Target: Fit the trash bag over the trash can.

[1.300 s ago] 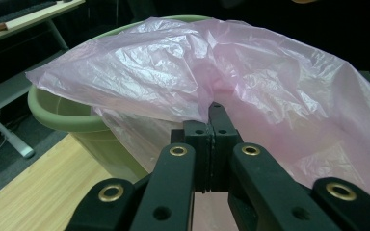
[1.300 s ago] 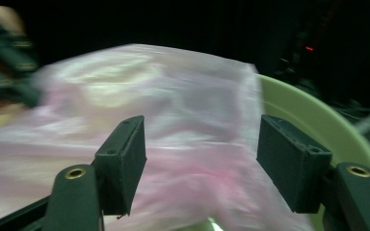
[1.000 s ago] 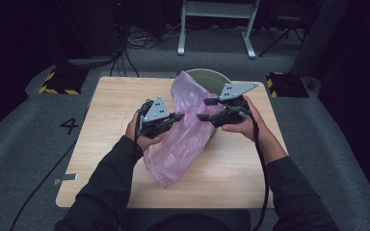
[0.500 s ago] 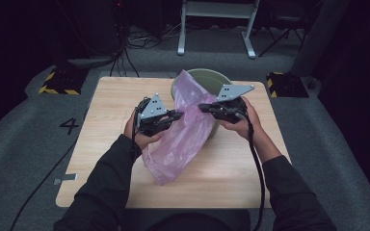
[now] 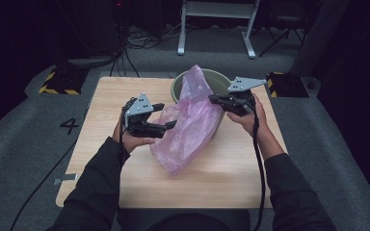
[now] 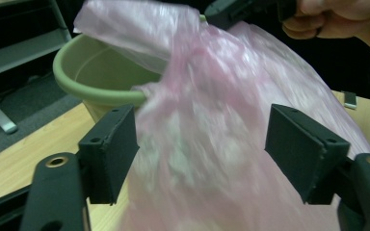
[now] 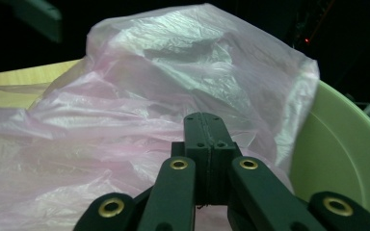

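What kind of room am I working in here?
Probably a lab or studio set up for recording: a lone wooden table on grey carpet, hazard-striped blocks at the table's far corners, loose cables and a metal stand in the dark beyond.

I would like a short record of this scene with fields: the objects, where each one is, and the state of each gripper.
surface: wooden table
bag: pink plastic bag, draped from the bucket rim down onto the table
bucket: green bucket, upright at the far side of the table
left gripper: left gripper, jaws open, bag between them
right gripper: right gripper, jaws shut on the bag near the bucket rim
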`<state>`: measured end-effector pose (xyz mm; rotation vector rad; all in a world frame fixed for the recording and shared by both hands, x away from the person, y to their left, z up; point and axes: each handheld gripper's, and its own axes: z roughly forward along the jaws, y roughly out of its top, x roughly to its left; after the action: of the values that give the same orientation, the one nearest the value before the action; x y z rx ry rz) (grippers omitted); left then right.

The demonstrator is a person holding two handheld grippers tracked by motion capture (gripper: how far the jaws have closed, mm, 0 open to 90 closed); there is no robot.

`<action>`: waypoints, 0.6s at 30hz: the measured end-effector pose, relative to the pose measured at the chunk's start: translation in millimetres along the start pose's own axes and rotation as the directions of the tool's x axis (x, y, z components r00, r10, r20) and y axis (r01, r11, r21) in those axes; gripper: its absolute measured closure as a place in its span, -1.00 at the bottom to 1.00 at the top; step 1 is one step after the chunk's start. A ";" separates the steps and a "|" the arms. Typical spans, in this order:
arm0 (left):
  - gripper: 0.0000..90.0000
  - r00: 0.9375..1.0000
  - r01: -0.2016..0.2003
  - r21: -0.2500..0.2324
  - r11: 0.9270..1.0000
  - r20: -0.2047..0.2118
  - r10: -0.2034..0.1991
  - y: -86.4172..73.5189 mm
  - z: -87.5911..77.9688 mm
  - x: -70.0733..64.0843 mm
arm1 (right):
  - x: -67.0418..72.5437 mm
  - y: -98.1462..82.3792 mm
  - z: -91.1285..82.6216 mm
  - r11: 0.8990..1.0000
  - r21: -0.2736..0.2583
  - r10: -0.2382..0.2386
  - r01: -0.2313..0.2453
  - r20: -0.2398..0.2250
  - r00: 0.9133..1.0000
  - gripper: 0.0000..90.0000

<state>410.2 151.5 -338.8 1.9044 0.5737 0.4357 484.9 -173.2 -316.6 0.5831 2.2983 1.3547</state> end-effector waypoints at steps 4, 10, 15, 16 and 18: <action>-0.44 1.000 -0.002 0.026 1.000 0.025 0.001 -10.3 3.2 -0.9 | -11.9 -4.8 1.3 0.999 0.029 0.045 -0.045 0.023 0.999 1.00; -0.46 0.999 0.049 0.008 0.999 -0.009 -0.049 -26.4 -3.6 4.4 | -22.0 -7.9 3.6 0.995 0.075 0.064 -0.069 0.068 0.996 1.00; -0.47 0.996 0.088 -0.016 0.996 -0.002 -0.088 -38.9 -11.7 11.8 | -27.7 -9.4 7.7 0.989 0.118 0.083 -0.092 0.080 0.993 1.00; -0.48 0.997 0.082 -0.014 0.997 0.009 -0.082 -40.9 -12.6 11.7 | -29.2 -9.7 9.3 0.986 0.133 0.090 -0.100 0.085 0.992 1.00; -0.53 0.998 0.059 -0.005 0.998 0.014 -0.059 -46.9 -14.2 10.6 | -30.5 -9.8 10.6 0.984 0.141 0.093 -0.105 0.089 0.992 1.00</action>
<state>402.2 183.8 -376.3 1.8792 0.6177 0.3846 514.5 -186.5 -325.9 0.7945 2.3420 1.1884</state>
